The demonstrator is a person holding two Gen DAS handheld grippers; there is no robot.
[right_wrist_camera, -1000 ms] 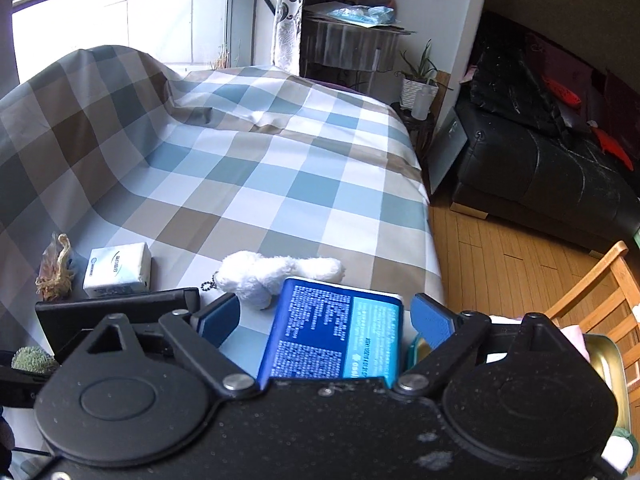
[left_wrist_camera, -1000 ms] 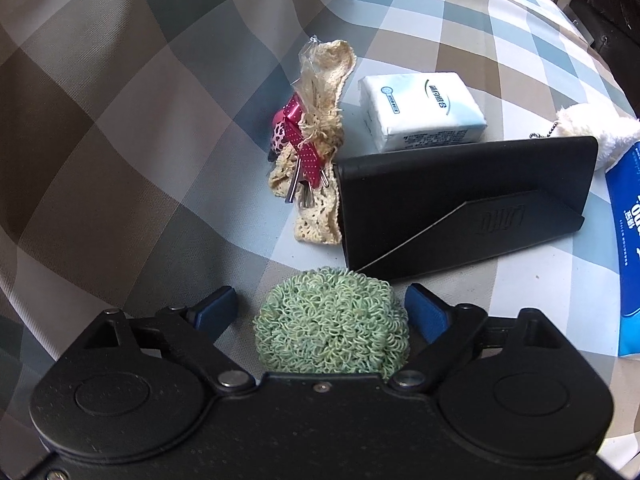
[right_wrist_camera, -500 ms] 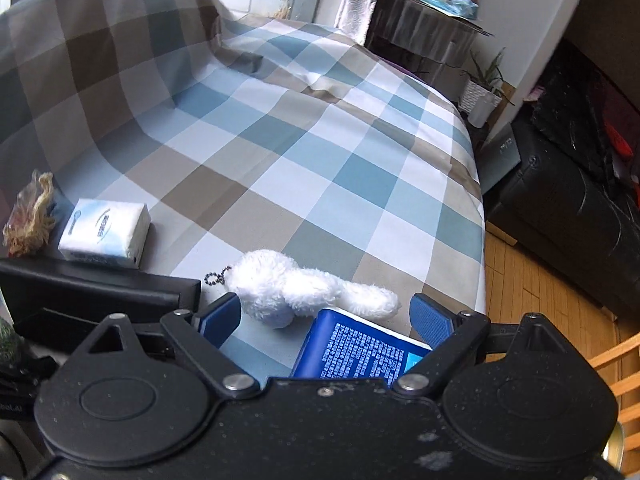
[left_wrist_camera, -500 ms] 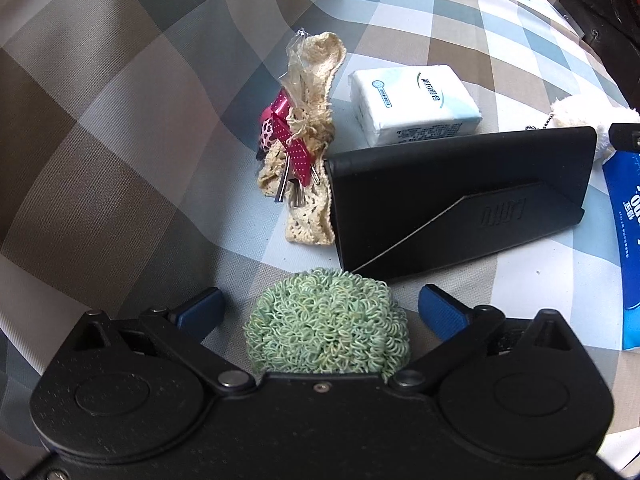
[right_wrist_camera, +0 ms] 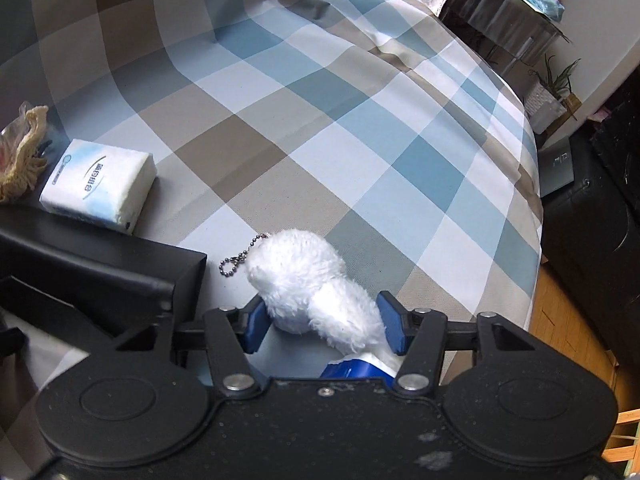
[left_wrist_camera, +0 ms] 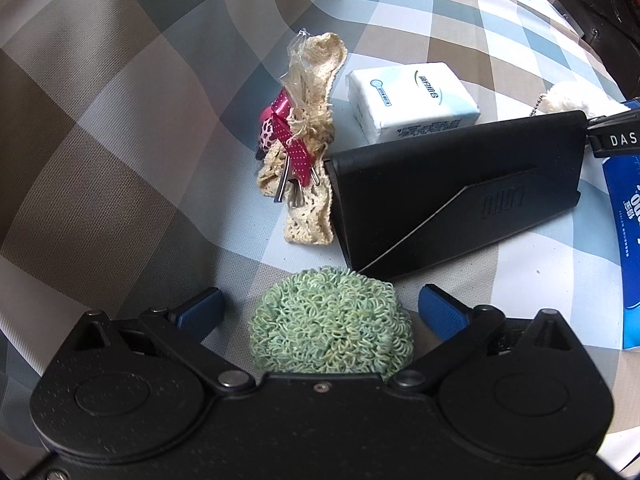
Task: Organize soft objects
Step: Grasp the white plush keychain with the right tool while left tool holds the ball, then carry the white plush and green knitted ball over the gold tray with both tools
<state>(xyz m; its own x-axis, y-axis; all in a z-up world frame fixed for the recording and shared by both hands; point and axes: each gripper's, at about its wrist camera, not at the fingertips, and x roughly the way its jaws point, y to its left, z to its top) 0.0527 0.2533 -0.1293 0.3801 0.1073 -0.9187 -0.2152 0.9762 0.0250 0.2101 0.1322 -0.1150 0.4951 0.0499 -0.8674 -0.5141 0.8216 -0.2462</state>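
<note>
A green knitted ball [left_wrist_camera: 330, 320] lies on the checked cloth between the spread fingers of my left gripper [left_wrist_camera: 322, 310], which is open and not touching it. In the right wrist view my right gripper [right_wrist_camera: 324, 324] has its blue pads against both sides of a white fluffy plush keychain [right_wrist_camera: 308, 286] with a bead chain. The plush lies partly over a blue tissue pack [right_wrist_camera: 352, 368], also seen in the left wrist view [left_wrist_camera: 626, 240]. A white tissue pack [left_wrist_camera: 412, 100] and a lace bundle with a pink ribbon [left_wrist_camera: 304, 136] lie farther off.
A black folded case [left_wrist_camera: 460, 184] stands between the green ball and the white tissue pack, also at the left of the right wrist view [right_wrist_camera: 88, 264]. The cloth's edge drops to a wooden floor [right_wrist_camera: 560, 312] on the right, beside a dark sofa [right_wrist_camera: 600, 208].
My right gripper moved forward off the blue tissue pack and its fingers closed in around the white plush. My left gripper opened wider around the green ball and shifted slightly.
</note>
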